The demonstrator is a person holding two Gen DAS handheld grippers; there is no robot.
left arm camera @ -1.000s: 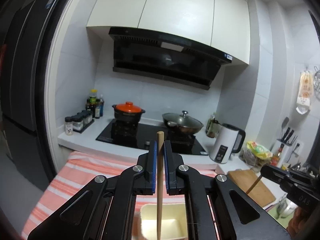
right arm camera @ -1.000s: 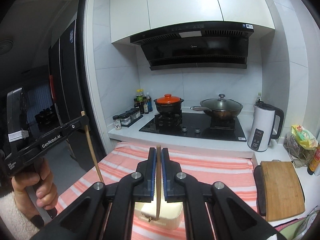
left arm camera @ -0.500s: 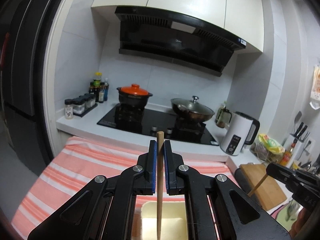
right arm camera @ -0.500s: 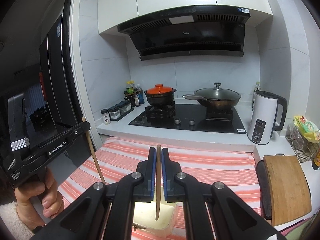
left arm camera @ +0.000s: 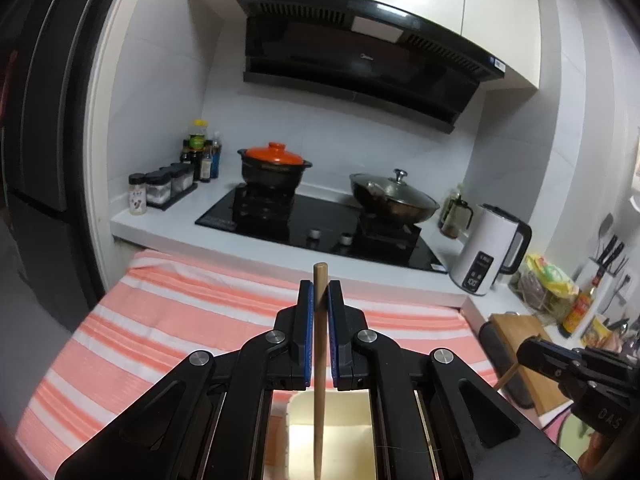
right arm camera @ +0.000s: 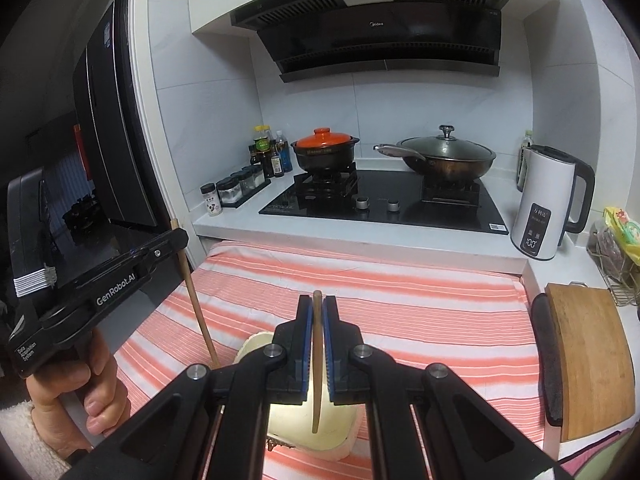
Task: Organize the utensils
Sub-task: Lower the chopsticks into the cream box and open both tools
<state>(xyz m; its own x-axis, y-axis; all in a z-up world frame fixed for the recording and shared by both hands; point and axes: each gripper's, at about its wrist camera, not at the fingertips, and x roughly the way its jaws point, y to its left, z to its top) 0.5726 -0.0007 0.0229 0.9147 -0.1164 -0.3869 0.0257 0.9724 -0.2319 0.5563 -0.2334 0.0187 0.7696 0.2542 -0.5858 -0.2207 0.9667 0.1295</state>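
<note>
My left gripper (left arm camera: 319,304) is clamped narrow on a wooden chopstick (left arm camera: 319,364), stick upright between the blue pads, top end poking above the tips, lower end hanging over the cream container (left arm camera: 332,420). My right gripper (right arm camera: 317,320) is clamped on a second chopstick (right arm camera: 317,364) the same way, its tip down over the same cream container (right arm camera: 308,428), which sits on the striped pink-and-white cloth (right arm camera: 420,320).

Readable text: "GenRobot.AI" in white on the left gripper's side as seen from the right wrist, plus a small label below it, looks like "Data Acquisition System" but tiny. Range hood (right arm camera: 376,24) carries "Midea". White kettle (right arm camera: 544,208) display reads "100", characters above it too small to read. From the left wrist, letters "DAS" on the right gripper's body at the right edge.

Orange-lidded pot (right arm camera: 326,150) and lidded wok (right arm camera: 446,158) on the black hob. Spice jars (right arm camera: 234,190) have labels, unreadable. Wooden cutting board (right arm camera: 588,356) right of the cloth. A hand (right arm camera: 76,392) grips the left handle.
</note>
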